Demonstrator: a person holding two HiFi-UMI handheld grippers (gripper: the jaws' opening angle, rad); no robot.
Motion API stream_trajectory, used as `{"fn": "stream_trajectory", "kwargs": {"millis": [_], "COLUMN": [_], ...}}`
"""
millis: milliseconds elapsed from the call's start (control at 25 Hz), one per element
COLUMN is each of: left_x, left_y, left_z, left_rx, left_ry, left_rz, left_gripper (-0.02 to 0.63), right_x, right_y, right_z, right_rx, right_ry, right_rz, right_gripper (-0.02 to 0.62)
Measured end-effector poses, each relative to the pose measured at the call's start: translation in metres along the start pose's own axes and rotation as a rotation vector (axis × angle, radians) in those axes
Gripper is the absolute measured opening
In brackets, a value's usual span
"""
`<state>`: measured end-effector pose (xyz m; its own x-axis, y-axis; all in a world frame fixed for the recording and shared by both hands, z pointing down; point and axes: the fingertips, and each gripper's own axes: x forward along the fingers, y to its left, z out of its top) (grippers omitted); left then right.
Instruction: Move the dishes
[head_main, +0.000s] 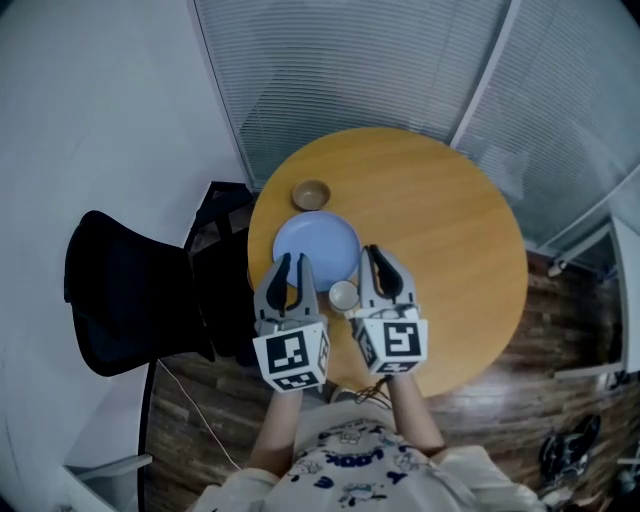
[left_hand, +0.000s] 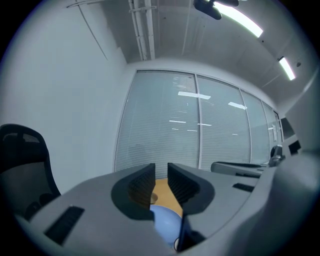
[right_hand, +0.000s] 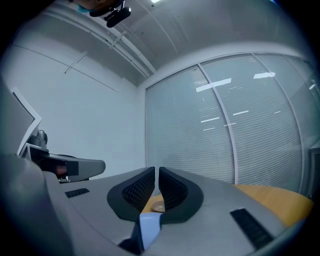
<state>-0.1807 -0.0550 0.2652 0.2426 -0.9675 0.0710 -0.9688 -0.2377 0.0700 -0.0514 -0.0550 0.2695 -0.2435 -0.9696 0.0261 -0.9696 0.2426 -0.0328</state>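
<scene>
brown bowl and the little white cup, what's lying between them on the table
The round blue plate lies between the small brown bowl and the small white cup on the round wooden table, as the head view shows.

No words, numbers or brand names can be read anywhere. The only sign-like marks are black-and-white square code patterns: one on the top face of the left cube (head_main: 292, 360) at 6 o'clock in the head view, and one on the right cube (head_main: 392, 345) just beside it at 3 o'clock. The shirt (head_main: 350, 465) below them carries a dark blue print with rounded shapes that may be letters, too blurred to make out. Both gripper views show no lettering.
</scene>
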Motion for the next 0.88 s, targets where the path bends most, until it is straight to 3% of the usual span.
{"fn": "stream_trajectory", "kwargs": {"millis": [240,880], "left_x": [0.001,0.002], "left_y": [0.001,0.0], "left_z": [0.009,0.016], "left_rx": [0.029,0.037], "left_ry": [-0.021,-0.038], "left_rz": [0.031,0.033], "left_gripper": [0.029,0.014], "right_x": [0.002,0.005], "right_y": [-0.002,-0.003], "right_z": [0.003,0.008], "right_rx": [0.0,-0.011], "right_ry": [-0.02,0.009], "right_rz": [0.005,0.003], "right_gripper": [0.02,0.02]}}
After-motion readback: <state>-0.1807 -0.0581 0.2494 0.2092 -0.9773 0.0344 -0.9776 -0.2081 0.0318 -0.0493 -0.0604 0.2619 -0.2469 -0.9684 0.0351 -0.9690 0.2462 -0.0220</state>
